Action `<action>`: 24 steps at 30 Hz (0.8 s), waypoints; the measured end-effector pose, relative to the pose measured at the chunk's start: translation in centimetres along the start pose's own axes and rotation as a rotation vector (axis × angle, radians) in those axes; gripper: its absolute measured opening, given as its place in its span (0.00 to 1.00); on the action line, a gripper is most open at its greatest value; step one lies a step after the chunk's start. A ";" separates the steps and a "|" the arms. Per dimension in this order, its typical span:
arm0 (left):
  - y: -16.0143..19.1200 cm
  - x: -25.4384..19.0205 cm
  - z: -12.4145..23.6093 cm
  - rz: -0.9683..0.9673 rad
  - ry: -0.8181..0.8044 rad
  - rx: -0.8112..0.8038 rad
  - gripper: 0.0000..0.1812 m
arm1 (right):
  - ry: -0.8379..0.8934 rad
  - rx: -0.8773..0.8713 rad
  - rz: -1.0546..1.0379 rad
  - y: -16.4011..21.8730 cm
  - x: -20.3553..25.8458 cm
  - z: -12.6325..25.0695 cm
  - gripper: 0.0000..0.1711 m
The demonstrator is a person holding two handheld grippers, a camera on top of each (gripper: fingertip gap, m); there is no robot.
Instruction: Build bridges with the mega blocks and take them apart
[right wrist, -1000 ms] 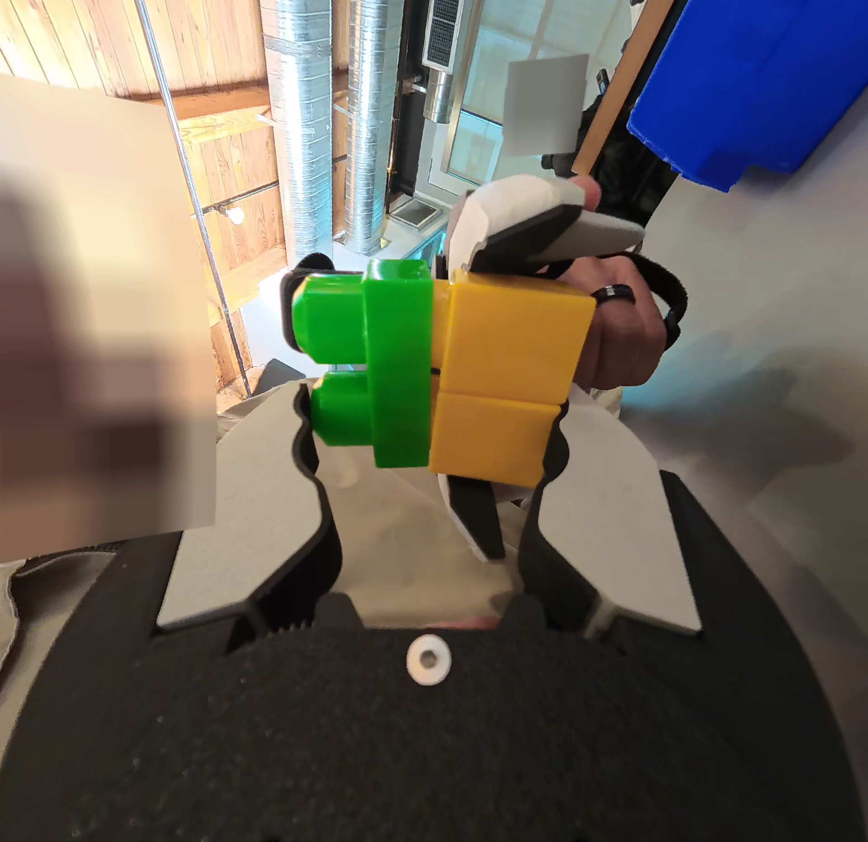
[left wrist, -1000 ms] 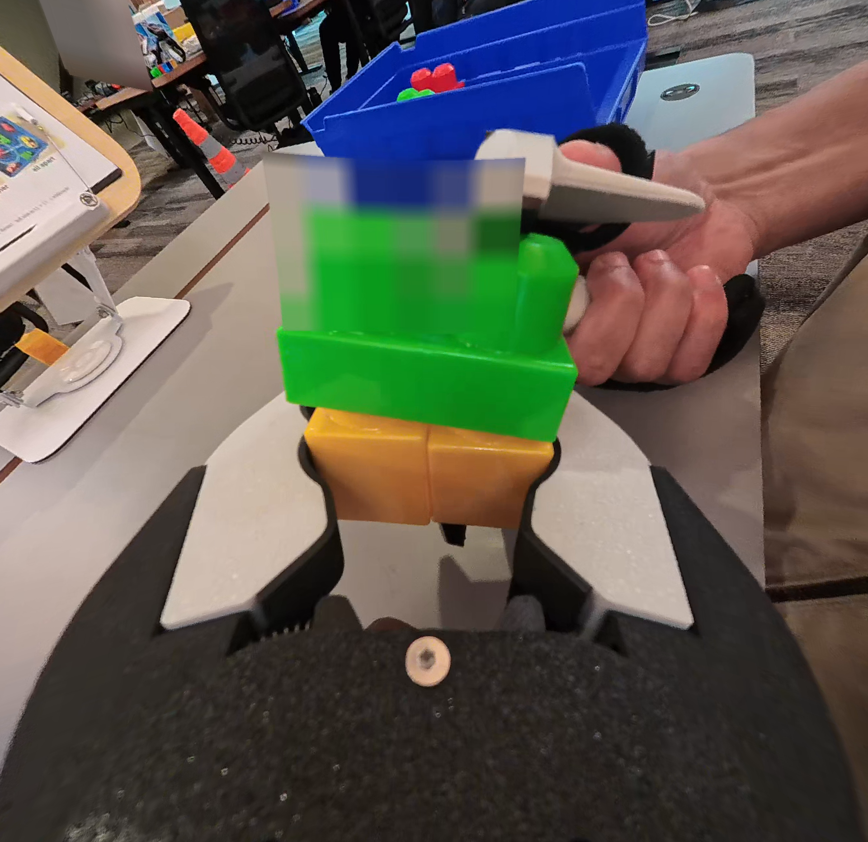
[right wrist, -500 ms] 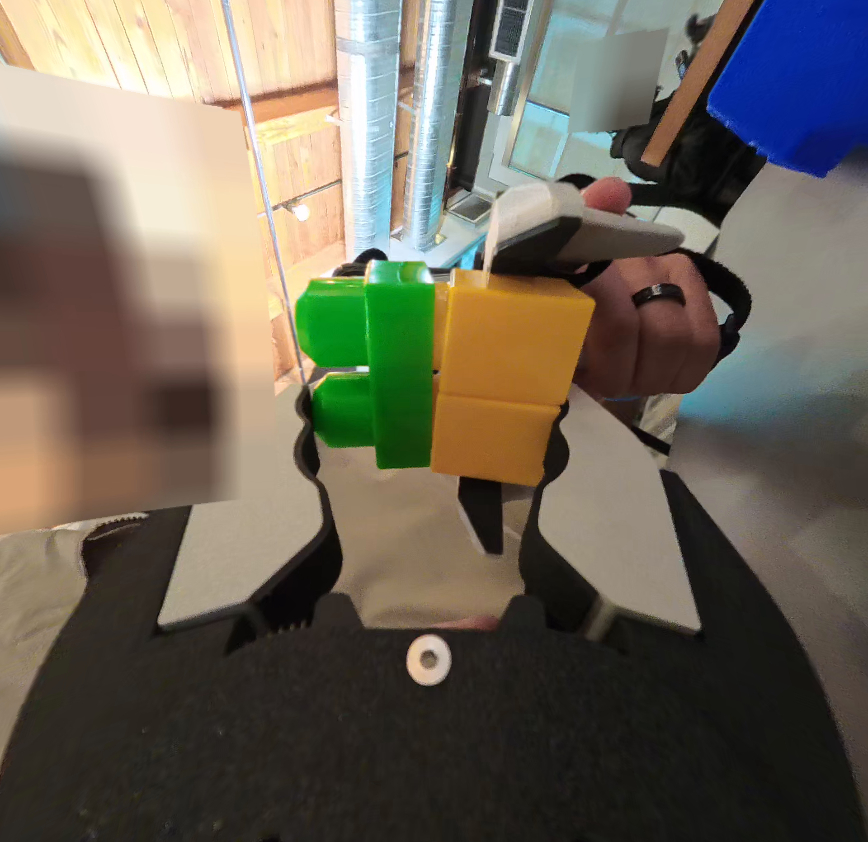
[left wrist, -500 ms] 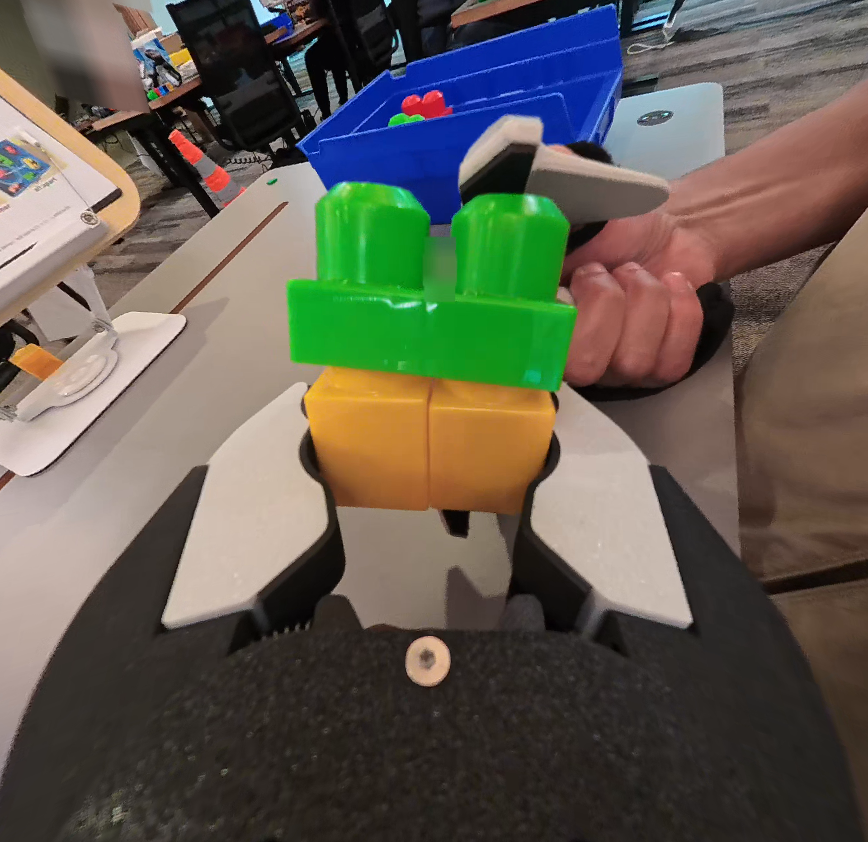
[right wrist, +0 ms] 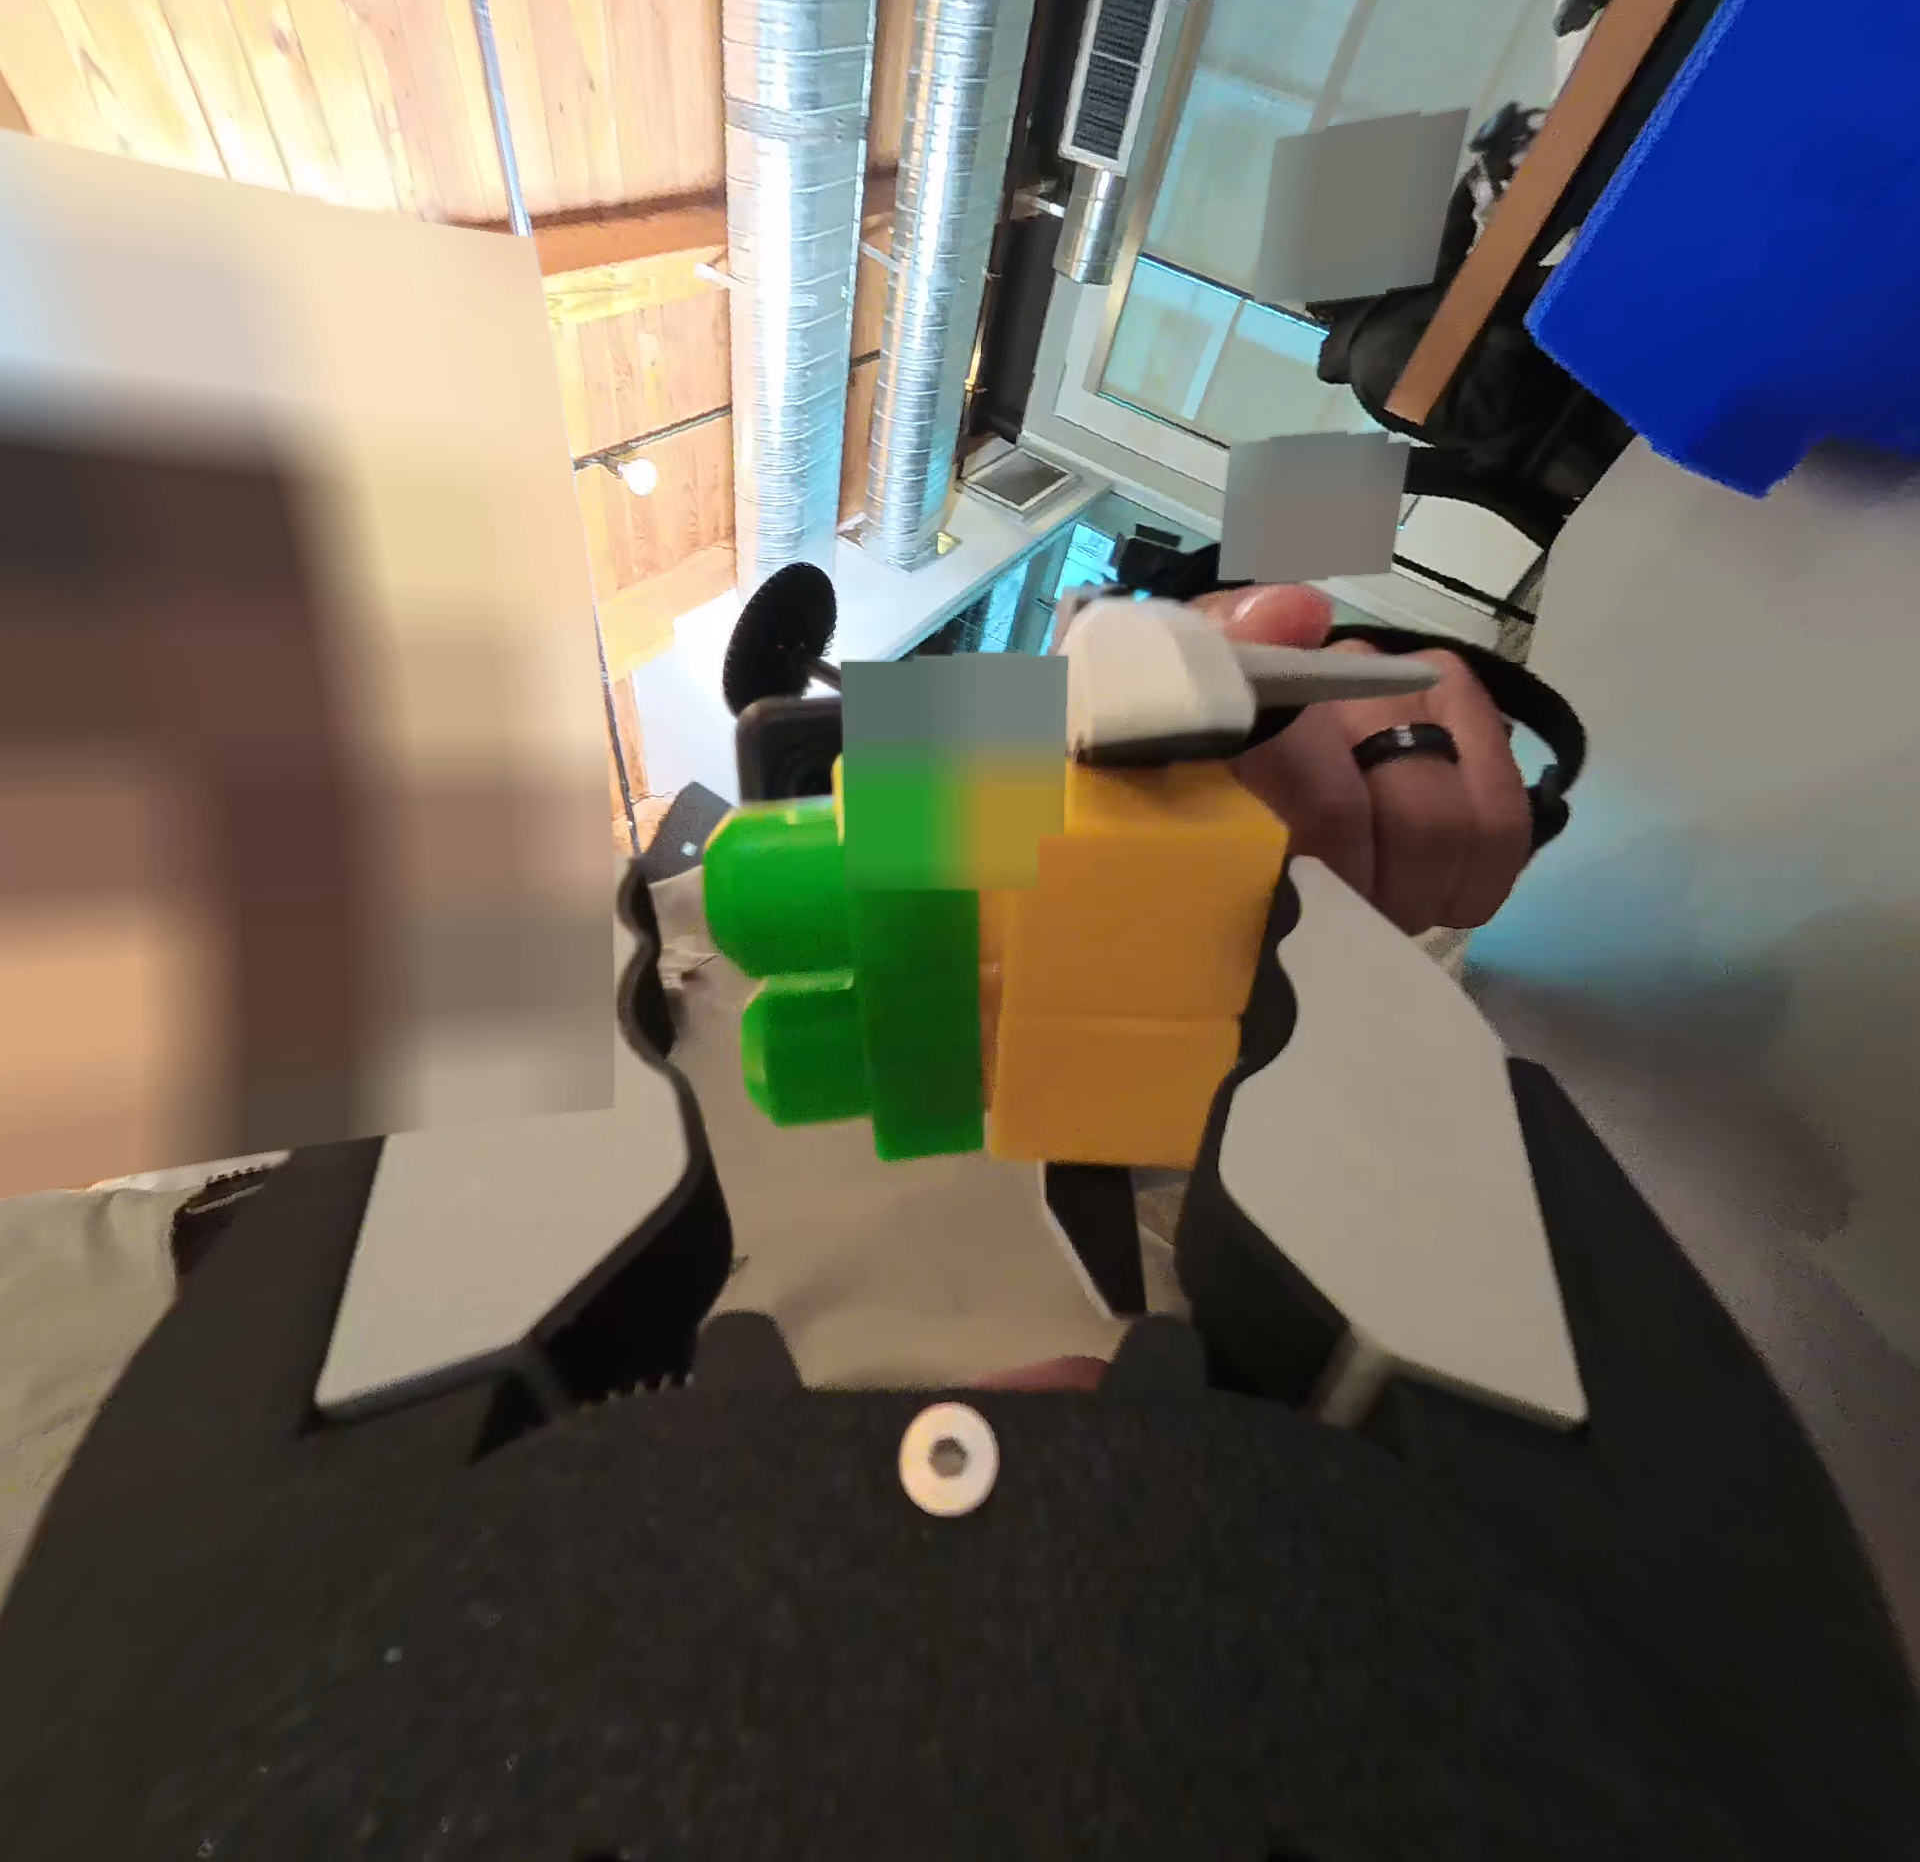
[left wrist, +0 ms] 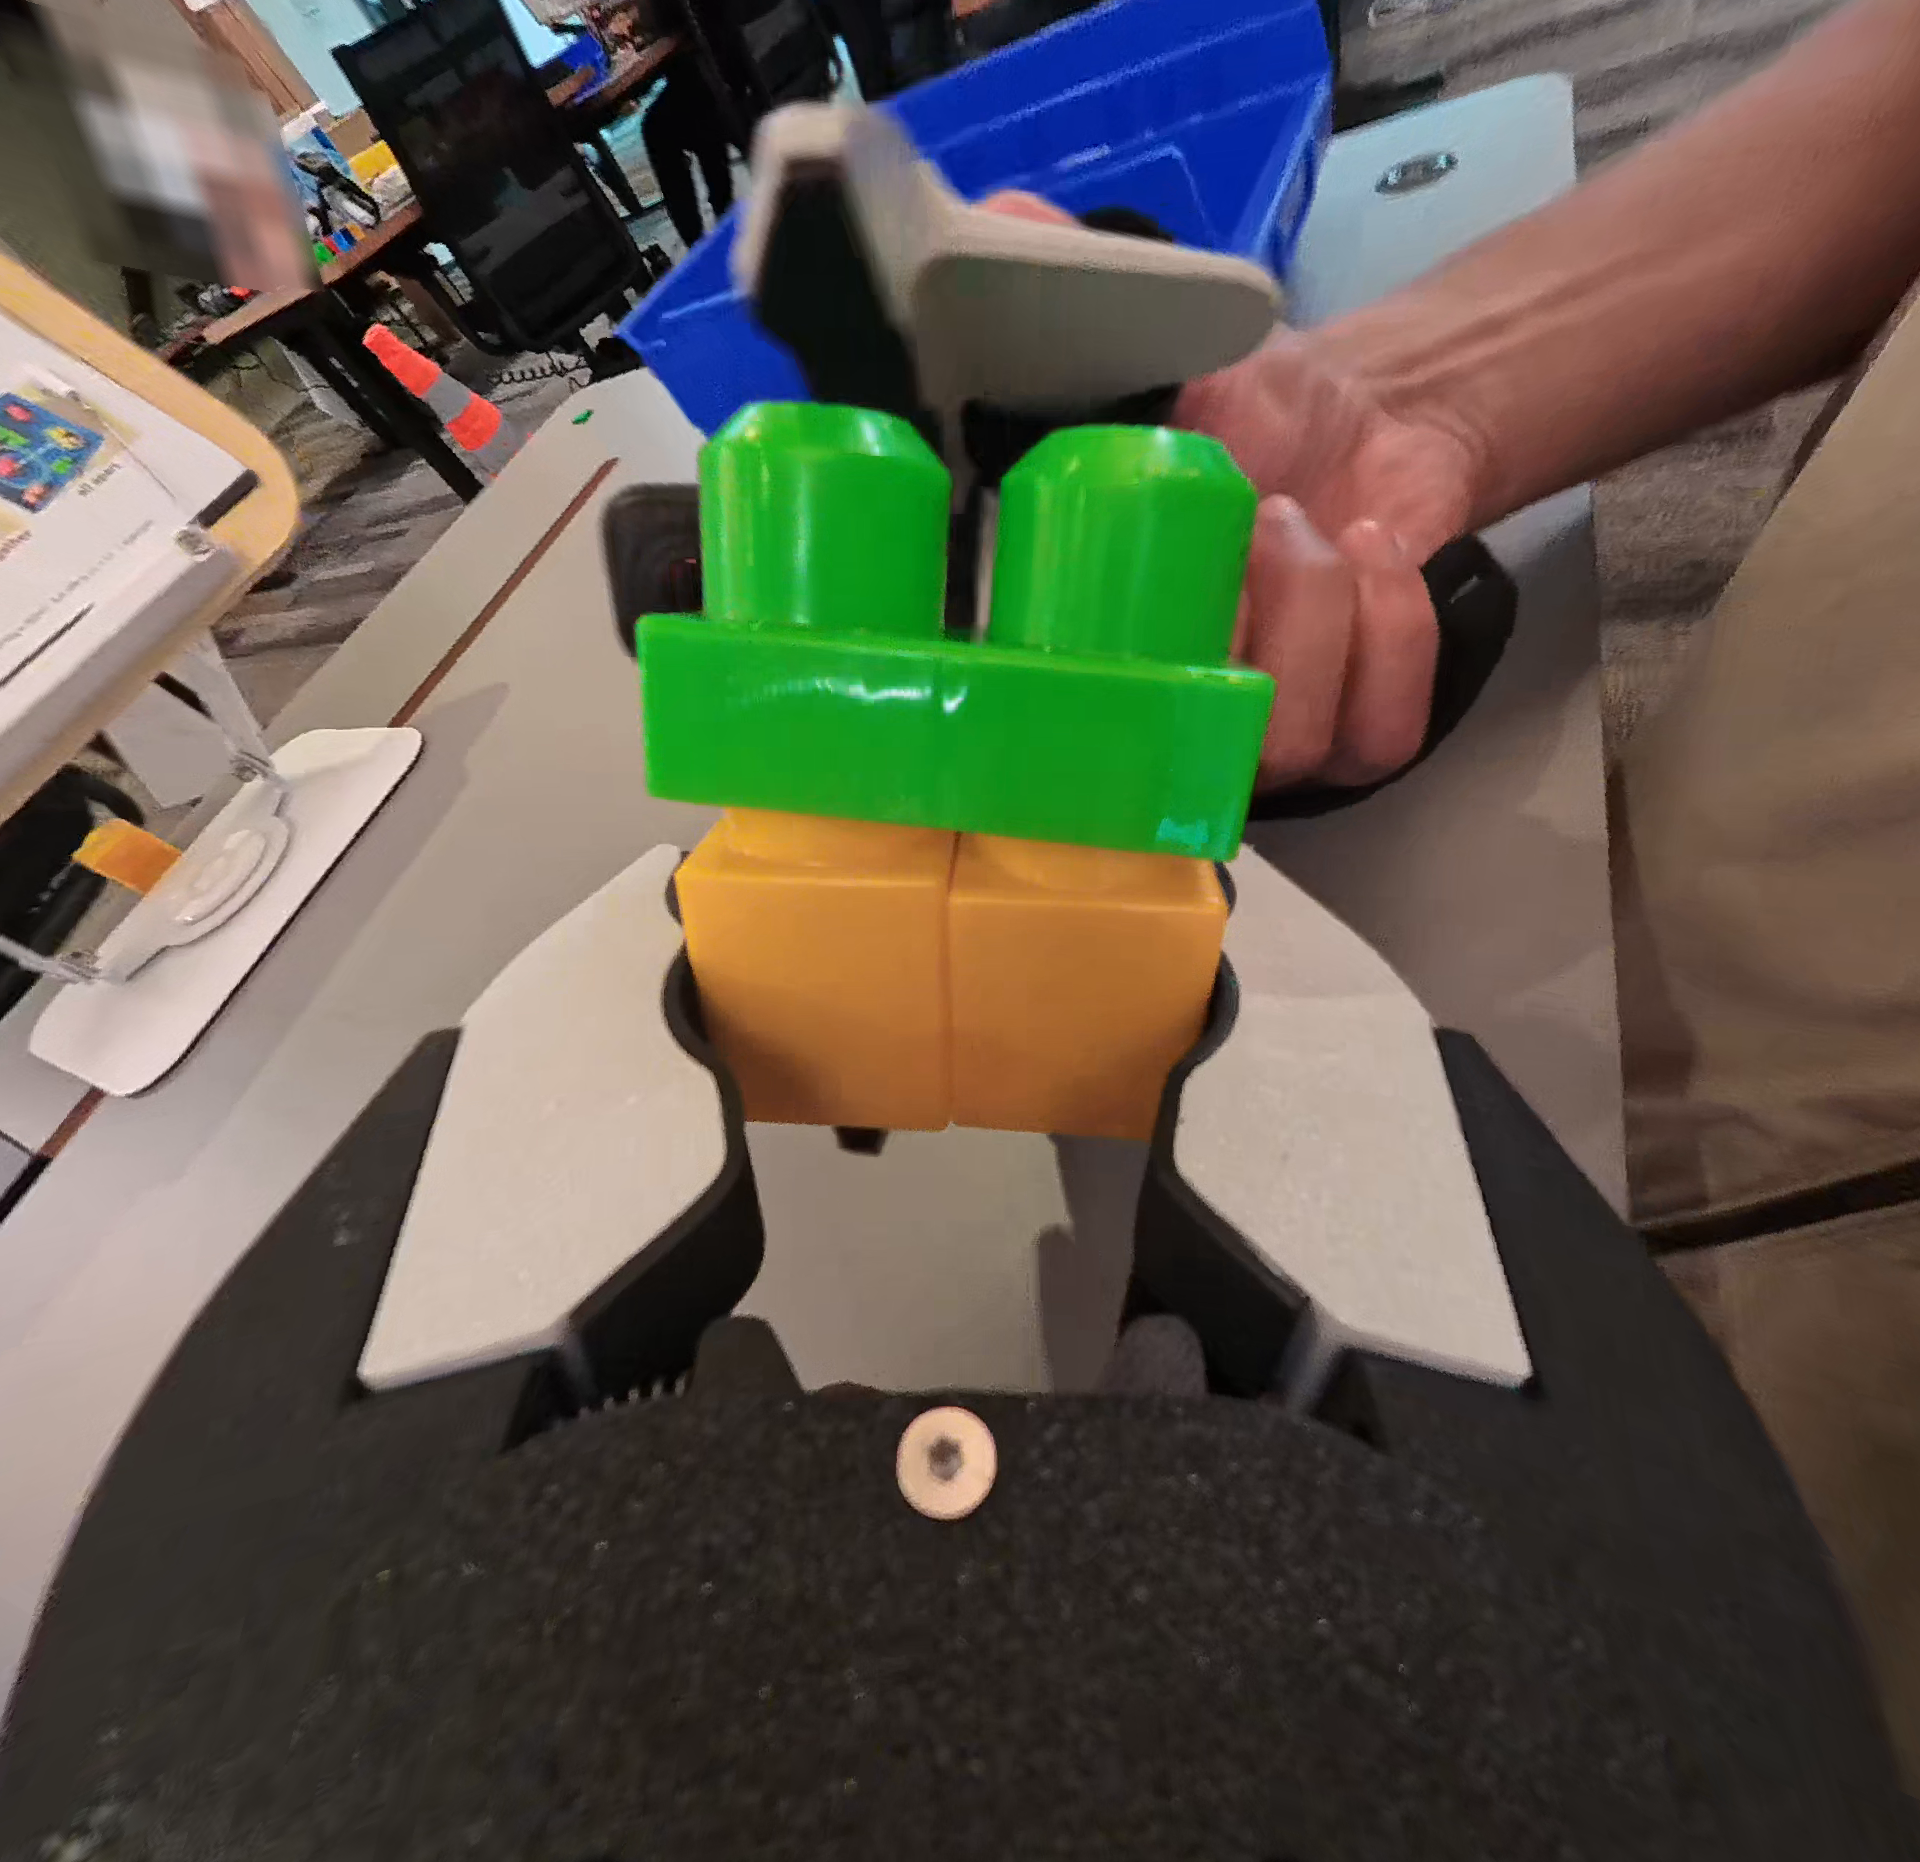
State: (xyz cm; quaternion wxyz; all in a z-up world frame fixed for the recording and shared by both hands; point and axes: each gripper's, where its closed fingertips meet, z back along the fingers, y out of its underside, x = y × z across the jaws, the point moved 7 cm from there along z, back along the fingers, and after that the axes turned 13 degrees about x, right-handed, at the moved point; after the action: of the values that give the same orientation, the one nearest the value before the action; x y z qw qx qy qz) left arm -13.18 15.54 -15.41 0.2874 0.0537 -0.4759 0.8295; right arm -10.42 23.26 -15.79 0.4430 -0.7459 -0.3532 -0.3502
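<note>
The left gripper [left wrist: 948,991] is clamped on the two yellow blocks [left wrist: 945,991], one finger against each outer side; the blocks sit side by side, held above the grey table [left wrist: 499,773]; a green block [left wrist: 951,742] with two studs bridges their tops, tilted slightly with a gap showing on its left; the right gripper [right wrist: 951,991] is spread wide around the stack from the side, its right finger against the yellow blocks, its left finger apart from the green studs; a blue bin [left wrist: 1091,181] stands behind on the table; a hand [left wrist: 1340,565] holds the right gripper.
</note>
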 end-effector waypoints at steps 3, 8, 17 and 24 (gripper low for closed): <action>-0.3 -0.6 -0.3 -0.035 -0.005 0.007 0.49 | 0.003 0.012 0.006 -0.2 -0.1 -0.3 0.60; -0.3 -0.4 -0.4 -0.045 -0.024 0.010 0.49 | 0.004 -0.009 0.012 -0.3 -0.1 -0.2 0.60; -0.6 0.0 0.0 -0.003 -0.009 -0.036 0.49 | -0.022 0.016 0.071 0.3 0.1 -0.5 0.58; -0.7 0.0 0.2 -0.032 -0.001 -0.037 0.50 | -0.005 0.028 0.053 0.2 0.2 -0.7 0.56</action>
State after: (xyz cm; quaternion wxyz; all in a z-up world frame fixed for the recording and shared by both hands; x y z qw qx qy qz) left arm -12.89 15.62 -14.79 0.3012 0.0567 -0.4903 0.8159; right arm -10.29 22.57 -15.46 0.4618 -0.7496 -0.3392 -0.3314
